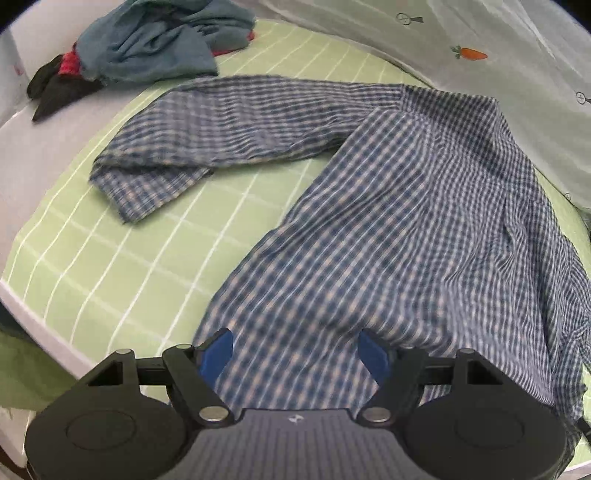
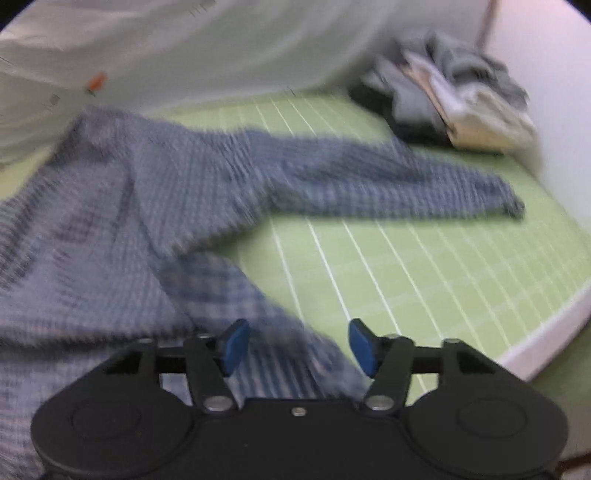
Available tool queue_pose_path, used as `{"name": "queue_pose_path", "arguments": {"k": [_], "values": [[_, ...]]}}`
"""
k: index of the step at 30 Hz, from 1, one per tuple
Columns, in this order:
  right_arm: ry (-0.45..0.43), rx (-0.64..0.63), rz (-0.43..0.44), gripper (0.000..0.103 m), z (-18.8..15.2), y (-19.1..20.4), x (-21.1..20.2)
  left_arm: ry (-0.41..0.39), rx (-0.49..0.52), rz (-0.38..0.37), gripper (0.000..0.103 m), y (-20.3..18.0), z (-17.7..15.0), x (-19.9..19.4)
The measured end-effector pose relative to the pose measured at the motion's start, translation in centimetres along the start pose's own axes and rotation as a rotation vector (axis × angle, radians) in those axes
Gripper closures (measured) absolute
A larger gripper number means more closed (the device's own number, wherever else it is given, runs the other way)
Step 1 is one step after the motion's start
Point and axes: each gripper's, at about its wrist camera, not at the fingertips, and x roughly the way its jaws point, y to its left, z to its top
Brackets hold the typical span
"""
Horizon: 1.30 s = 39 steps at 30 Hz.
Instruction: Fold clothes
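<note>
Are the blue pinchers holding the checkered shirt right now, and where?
No. Both the left gripper and the right gripper are open above the shirt's bottom edge, with cloth between the blue fingers but not pinched.

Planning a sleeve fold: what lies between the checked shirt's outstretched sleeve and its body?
Only bare green grid sheet separates sleeve from shirt body; the left wrist view shows it best.

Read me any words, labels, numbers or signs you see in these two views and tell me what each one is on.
No readable words or numbers in either view.
White curtain: printed carrot and small round symbols, pictures only, no text.
Left tongs: a tiny pale logo mark on the body, too small to read.
Right-wrist view: blurred; nothing legible on the shirt or the clothes pile.
</note>
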Motion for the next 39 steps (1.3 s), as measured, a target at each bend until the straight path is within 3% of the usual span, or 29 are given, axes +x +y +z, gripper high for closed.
{"name": "queue_pose_path", "arguments": {"k": [2,3,7,15,20,26,29,34,39], "values": [[-0.056,-0.019,0.047,0.007,1.7,1.0,-0.7,-0.003,0.008,-0.003,0.027,-0.8,0.5,0.2],[-0.084,-0.028,0.07,0.004,2.6,1.5,-1.0,-0.004,0.011,-0.004,0.027,-1.2,0.8,0.4],[-0.137,-0.08,0.14,0.004,6.2,3.1,-0.2,-0.007,0.032,-0.003,0.027,-2.9,2.1,1.3],[-0.123,-0.157,0.181,0.004,12.4,6.8,6.3,-0.035,0.067,0.017,0.022,-5.0,6.5,3.4],[-0.1,-0.148,0.164,0.004,17.9,9.0,12.5,-0.017,0.061,0.024,0.022,-6.4,11.4,6.1],[-0.055,-0.047,0.125,0.004,24.1,12.7,20.4,0.015,0.095,0.042,0.02,-8.9,17.7,9.8],[-0.03,-0.028,0.102,0.004,26.5,15.2,24.3,-0.001,0.089,0.005,0.02,-10.1,21.4,11.1],[-0.003,0.019,0.119,0.004,28.5,18.0,28.5,-0.097,0.094,-0.032,0.018,-13.9,27.5,12.2],[0.027,-0.036,0.133,0.004,27.1,19.8,29.4,-0.115,0.121,-0.042,0.017,-18.0,30.9,14.7]]}}
